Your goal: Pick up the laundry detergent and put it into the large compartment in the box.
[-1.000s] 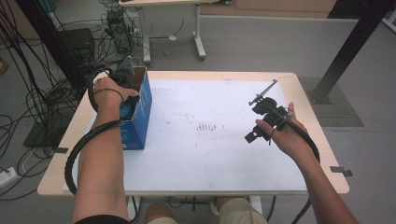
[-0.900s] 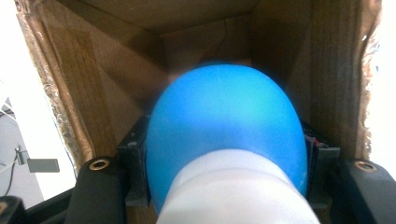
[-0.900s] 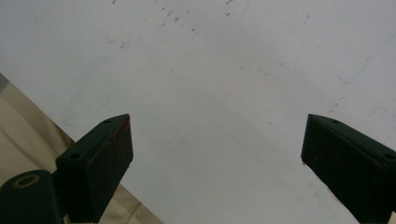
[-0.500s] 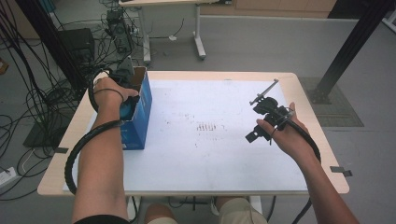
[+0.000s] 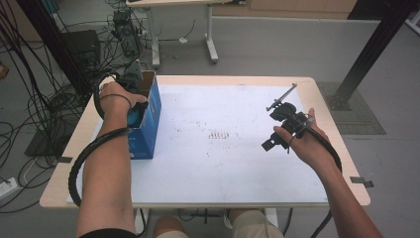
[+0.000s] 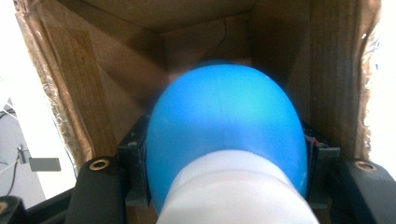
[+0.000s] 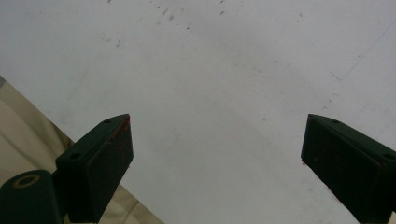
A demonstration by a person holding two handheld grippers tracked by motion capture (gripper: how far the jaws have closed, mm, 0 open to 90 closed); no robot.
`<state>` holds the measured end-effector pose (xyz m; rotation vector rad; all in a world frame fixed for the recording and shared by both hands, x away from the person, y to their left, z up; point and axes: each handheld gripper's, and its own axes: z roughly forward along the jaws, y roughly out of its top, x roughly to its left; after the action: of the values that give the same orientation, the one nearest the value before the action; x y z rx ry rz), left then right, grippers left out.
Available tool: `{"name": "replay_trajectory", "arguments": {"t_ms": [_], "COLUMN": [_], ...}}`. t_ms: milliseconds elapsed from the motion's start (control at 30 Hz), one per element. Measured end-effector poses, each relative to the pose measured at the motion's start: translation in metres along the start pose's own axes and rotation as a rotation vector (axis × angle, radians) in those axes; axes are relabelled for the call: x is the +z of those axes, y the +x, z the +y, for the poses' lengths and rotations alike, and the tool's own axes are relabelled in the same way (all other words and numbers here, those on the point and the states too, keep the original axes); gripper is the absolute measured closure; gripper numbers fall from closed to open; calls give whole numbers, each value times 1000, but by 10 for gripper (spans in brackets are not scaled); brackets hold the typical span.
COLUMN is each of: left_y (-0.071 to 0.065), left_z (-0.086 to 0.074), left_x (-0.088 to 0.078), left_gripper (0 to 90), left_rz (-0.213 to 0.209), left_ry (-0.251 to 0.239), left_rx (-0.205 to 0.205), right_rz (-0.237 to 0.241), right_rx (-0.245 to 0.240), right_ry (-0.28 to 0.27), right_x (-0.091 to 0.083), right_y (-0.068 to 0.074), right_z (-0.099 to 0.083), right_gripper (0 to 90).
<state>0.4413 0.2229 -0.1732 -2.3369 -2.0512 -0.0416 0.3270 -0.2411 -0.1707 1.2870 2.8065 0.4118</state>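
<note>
almost nothing has moved since a second ago: the left hand (image 5: pixel 116 96) remains at the mouth of the blue box (image 5: pixel 146 124), and the right hand (image 5: pixel 307 144) has shifted only slightly over the table's right side. the box stands at the left edge of the white table (image 5: pixel 218 163), its open top up and its brown cardboard inside showing in the left gripper view. there the left gripper (image 6: pixel 224 163) reaches down into the box, its jaws clamped on either side of a blue ball-shaped thing (image 6: pixel 226 126) with a white part (image 6: pixel 233 191) nearest the camera. in the right gripper view the right gripper (image 7: pixel 217 149) hangs above bare, lightly speckled white tabletop, jaws wide apart with nothing between them. cables (image 5: pixel 54 89) trail across the floor left of the table.
</note>
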Motion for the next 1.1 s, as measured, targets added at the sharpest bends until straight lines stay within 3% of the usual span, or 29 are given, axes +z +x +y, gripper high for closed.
{"name": "replay_trajectory", "arguments": {"t_ms": [1100], "left_y": [1], "left_z": [-2], "left_x": [0], "left_gripper": [368], "left_rz": [-2], "left_ry": [-5], "left_rx": [2], "right_rz": [1], "right_rx": [1], "right_ry": [-4], "right_x": [0], "right_y": [1], "right_z": [1], "right_gripper": [92]}}
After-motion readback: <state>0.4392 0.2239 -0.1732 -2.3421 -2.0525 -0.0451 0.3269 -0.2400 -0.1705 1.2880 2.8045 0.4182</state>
